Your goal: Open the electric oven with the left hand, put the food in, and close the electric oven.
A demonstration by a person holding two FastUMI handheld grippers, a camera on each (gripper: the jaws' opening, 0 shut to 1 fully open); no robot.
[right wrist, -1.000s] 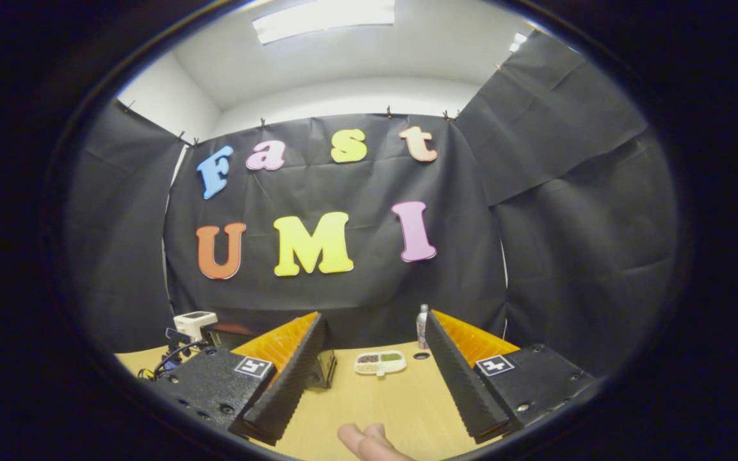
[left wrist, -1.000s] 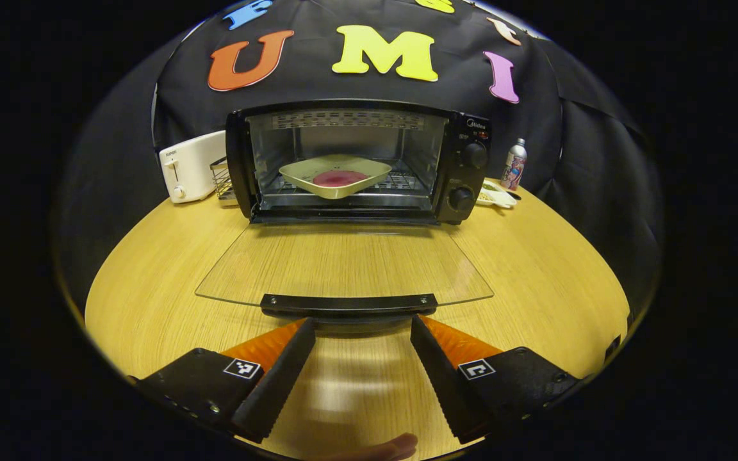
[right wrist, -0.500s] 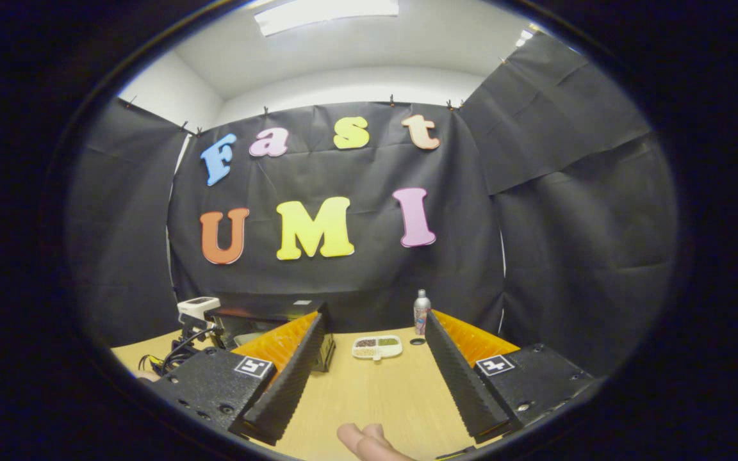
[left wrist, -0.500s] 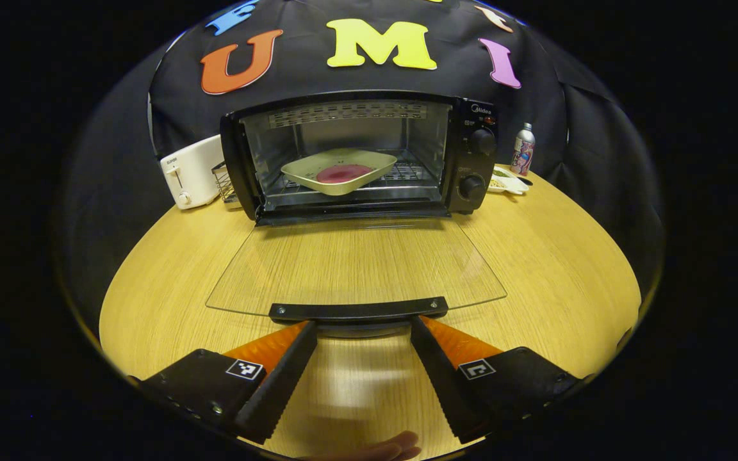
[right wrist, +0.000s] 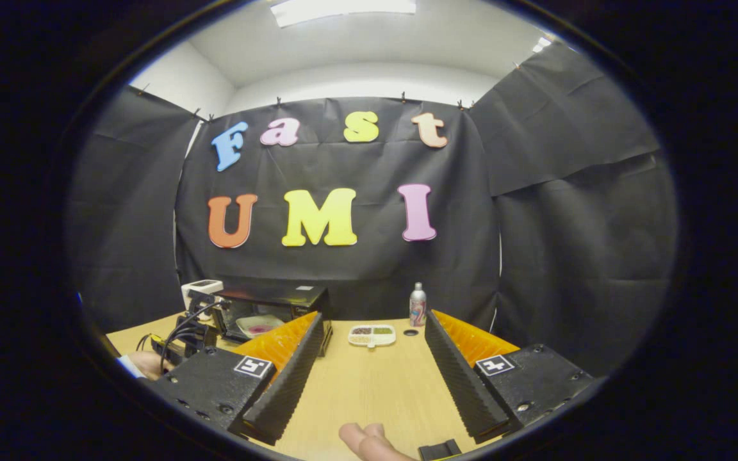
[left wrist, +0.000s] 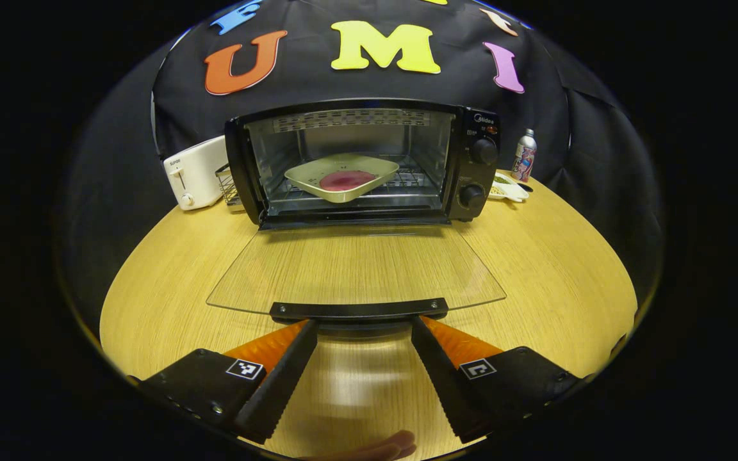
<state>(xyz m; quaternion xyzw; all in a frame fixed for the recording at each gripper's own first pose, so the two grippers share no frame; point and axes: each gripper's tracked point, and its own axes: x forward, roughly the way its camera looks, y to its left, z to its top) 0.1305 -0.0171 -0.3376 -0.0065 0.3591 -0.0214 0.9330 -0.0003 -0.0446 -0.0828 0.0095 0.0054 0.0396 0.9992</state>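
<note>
Fingers (left wrist: pixel 292 349) splayed below door handle (left wrist: pixel 359 310)

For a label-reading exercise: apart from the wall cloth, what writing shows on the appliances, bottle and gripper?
Oven: small mark at top right, too blurred to read.
Toaster: tiny word, too small to read.
Bottle: printed wrap, unreadable.
Left gripper: square coded markers, no words.

We see our right gripper (right wrist: pixel 369 358) open above the table (right wrist: pixel 369 390). Far left stands the oven (right wrist: pixel 273 310), door down, tray (right wrist: pixel 259 325) inside. A dish (right wrist: pixel 372 335) and a bottle (right wrist: pixel 418 305) stand ahead.
</note>
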